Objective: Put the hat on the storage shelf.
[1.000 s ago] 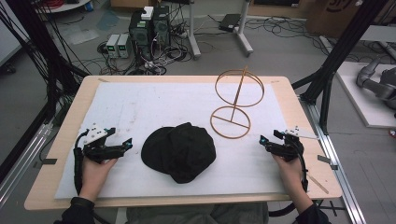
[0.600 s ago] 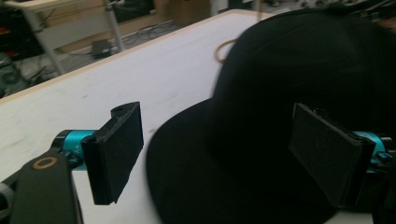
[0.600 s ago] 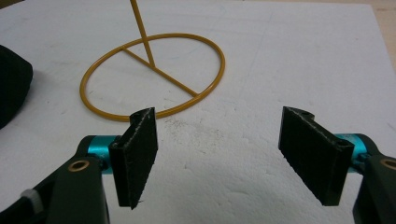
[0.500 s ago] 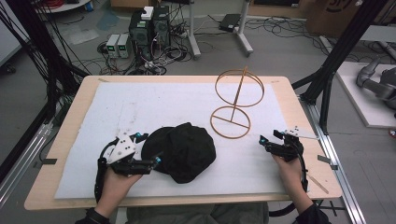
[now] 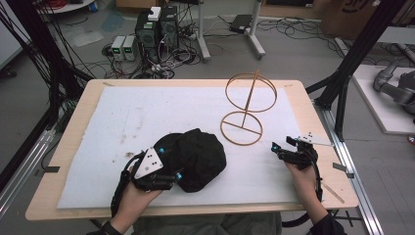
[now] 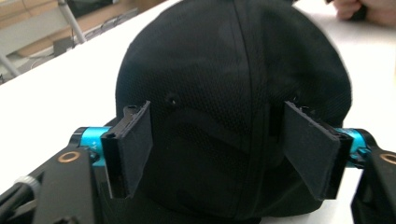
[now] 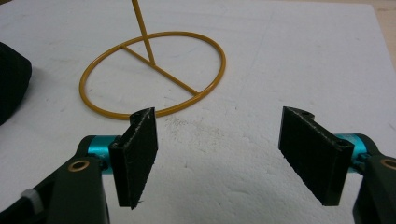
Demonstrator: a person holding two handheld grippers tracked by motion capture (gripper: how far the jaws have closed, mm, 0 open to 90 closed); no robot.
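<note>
Left tool at the cap, jaws wide, nothing gripped yet

The black cap (image 5: pixel 193 159) lies on the white mat just beside the gold wire stand (image 5: pixel 244 105); the left tool (image 6: pixel 219 154) straddles its crown with jaws apart, so closing could pinch only loose fabric and slip, while the right tool (image 7: pixel 224 158) rests apart, jaws spread, on the stand's far side

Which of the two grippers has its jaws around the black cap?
The left gripper: its open jaws straddle the black cap. The right gripper sits apart over bare white mat.
</note>
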